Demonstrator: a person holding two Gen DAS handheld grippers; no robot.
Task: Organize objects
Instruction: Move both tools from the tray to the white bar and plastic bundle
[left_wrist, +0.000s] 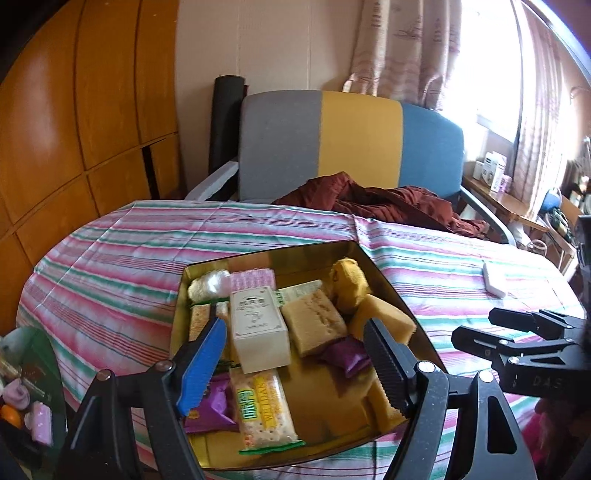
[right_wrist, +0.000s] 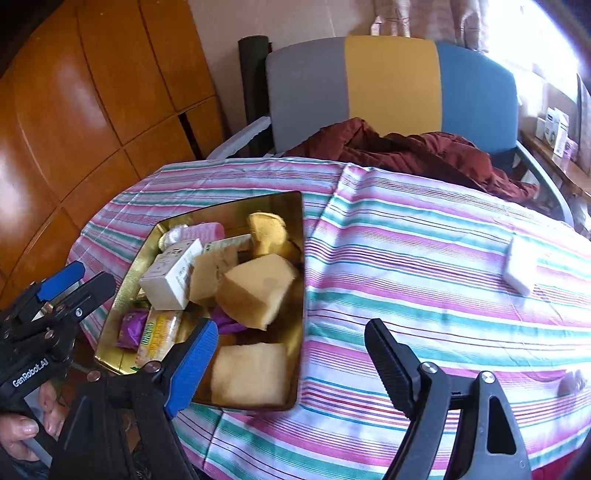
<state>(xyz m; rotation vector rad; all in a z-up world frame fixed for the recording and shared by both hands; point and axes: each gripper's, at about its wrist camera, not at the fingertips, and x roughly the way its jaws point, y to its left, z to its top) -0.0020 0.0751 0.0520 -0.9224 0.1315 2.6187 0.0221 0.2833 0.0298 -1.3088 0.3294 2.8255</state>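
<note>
An open gold tin (left_wrist: 295, 258) (right_wrist: 236, 210) sits on the striped tablecloth (right_wrist: 424, 258), filled with things. In it are a white box (left_wrist: 258, 332) (right_wrist: 170, 273), tan sponges (left_wrist: 317, 325) (right_wrist: 255, 291), a cracker packet (left_wrist: 262, 410) (right_wrist: 159, 336), purple packets (left_wrist: 347, 354) and a yellow plush (left_wrist: 347, 280). My left gripper (left_wrist: 295, 369) (right_wrist: 86, 284) hovers open over the tin's near end with nothing pinched. My right gripper (right_wrist: 291, 369) (left_wrist: 476, 326) is open above the tin's right rim and a sponge (right_wrist: 251, 373). A small white block (left_wrist: 495, 278) (right_wrist: 521, 266) lies alone on the cloth at the right.
A chair (left_wrist: 354, 140) with a grey, yellow and blue back stands behind the table, a maroon cloth (left_wrist: 388, 203) heaped on its seat. Wooden cabinet doors (left_wrist: 92, 110) line the left. A low stand with small items (left_wrist: 26, 387) is at the table's left edge. A hand (right_wrist: 22, 424) holds the left gripper.
</note>
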